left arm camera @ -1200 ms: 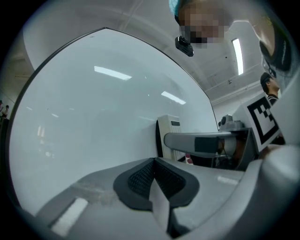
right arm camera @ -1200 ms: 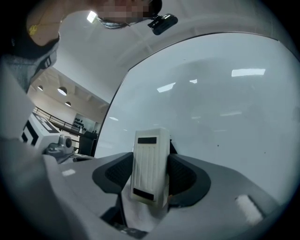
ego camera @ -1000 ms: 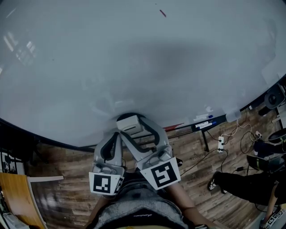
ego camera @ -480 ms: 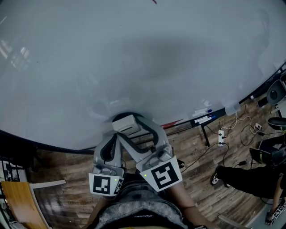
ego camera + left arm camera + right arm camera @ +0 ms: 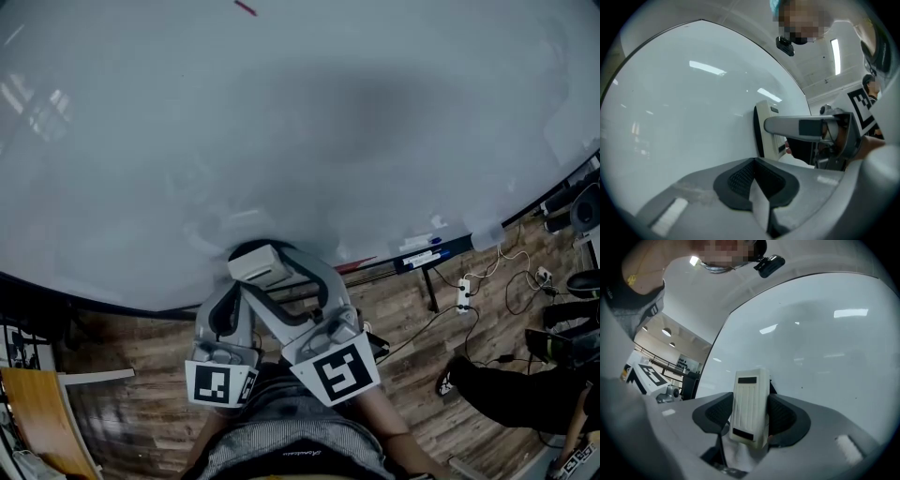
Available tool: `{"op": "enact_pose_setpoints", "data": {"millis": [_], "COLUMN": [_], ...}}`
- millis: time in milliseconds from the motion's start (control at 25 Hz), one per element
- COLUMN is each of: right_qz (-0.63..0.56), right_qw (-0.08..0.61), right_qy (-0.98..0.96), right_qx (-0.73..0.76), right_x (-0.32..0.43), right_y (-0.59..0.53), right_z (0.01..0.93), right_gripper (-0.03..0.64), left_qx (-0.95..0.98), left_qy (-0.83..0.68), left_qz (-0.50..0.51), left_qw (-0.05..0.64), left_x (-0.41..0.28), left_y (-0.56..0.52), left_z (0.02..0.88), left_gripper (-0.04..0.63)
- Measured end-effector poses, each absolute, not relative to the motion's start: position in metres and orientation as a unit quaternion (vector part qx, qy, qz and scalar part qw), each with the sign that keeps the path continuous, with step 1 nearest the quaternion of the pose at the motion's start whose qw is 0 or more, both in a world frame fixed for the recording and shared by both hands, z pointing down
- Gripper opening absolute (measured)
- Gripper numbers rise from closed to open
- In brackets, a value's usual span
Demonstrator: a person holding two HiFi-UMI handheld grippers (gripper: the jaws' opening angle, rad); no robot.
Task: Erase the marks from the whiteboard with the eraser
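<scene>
My right gripper (image 5: 749,420) was clamped on the eraser (image 5: 260,263), held against the whiteboard (image 5: 281,122) near its lower edge. My left gripper (image 5: 754,183) had its jaws together, empty. A red mark (image 5: 246,7) sat at the top edge, and the board's tray (image 5: 410,266) held markers (image 5: 424,253).

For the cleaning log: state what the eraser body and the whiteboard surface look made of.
Eraser: seemingly moulded plastic, off-white, matte, with ribbed grooves. Whiteboard: smooth glossy coated panel, reflecting light strips; core material unclear.
</scene>
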State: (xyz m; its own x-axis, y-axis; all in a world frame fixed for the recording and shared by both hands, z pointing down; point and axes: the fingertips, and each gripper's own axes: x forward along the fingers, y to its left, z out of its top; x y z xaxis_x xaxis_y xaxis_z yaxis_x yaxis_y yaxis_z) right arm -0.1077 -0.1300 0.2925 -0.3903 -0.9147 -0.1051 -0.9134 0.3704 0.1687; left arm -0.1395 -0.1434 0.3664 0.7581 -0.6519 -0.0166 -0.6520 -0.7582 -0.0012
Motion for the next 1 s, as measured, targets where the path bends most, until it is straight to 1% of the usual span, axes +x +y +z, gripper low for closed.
{"op": "enact_pose_setpoints", "data": {"millis": [400,1000], "right_qz": [-0.107,-0.108], "right_qw": [-0.01,-0.016], "right_qy": [-0.822,-0.801], "right_qx": [0.56,0.588], "right_x": [-0.034,0.107], "right_y": [-0.114,-0.08], "right_z": [0.284,0.281], "right_gripper": [0.245,0.25], "left_qx": [-0.938,-0.957], "left_qy": [0.345,0.289], "left_qz": [0.003,0.01], "left_qw": [0.005,0.012], "left_x": [-0.076,0.07], "left_y": [-0.136,-0.104], "left_z": [0.367,0.36], "left_gripper": [0.003,0.003]}}
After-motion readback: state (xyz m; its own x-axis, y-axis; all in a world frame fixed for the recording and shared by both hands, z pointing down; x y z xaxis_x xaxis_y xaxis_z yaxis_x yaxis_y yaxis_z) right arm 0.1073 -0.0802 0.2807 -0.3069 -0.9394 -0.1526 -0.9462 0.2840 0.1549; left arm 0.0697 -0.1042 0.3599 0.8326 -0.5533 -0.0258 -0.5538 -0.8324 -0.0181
